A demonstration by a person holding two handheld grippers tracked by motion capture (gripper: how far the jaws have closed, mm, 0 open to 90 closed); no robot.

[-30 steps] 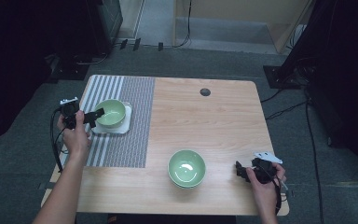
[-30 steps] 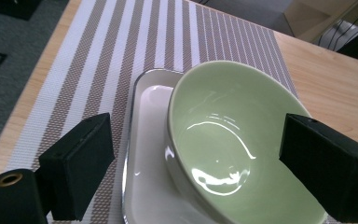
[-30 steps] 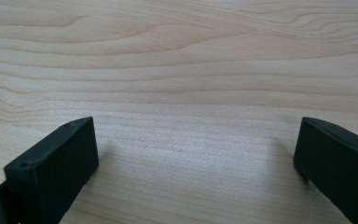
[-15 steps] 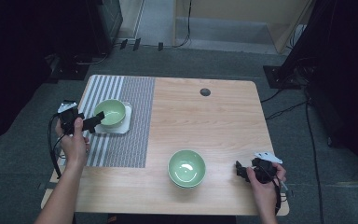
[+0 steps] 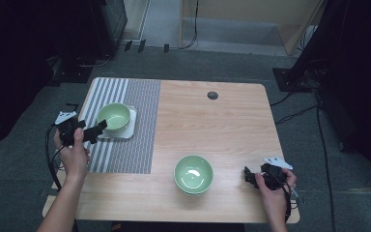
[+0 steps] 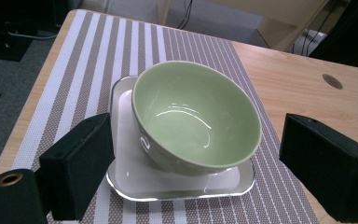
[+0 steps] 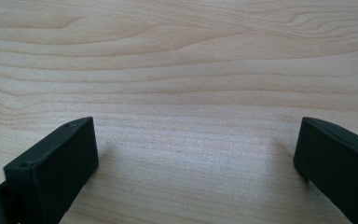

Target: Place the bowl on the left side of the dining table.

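Two green bowls: I hold the left hand-held gripper [image 6: 191, 168] open facing the bowl [image 6: 196, 116] on the tray [image 6: 135, 186]; the right hand-held gripper [image 7: 196, 163] idles open over bare desk [image 7: 177, 60].

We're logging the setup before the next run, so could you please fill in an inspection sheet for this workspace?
Surface: wooden table, striped placemat at its left.
Job's things: green bowl on tray, square tray; second green bowl on bare wood.
Clutter: dark round spot at far edge.
Grippers: left gripper open beside the tray; right gripper open over wood.
Cables: left gripper's cable; floor cables.
Surroundings: grey carpet.
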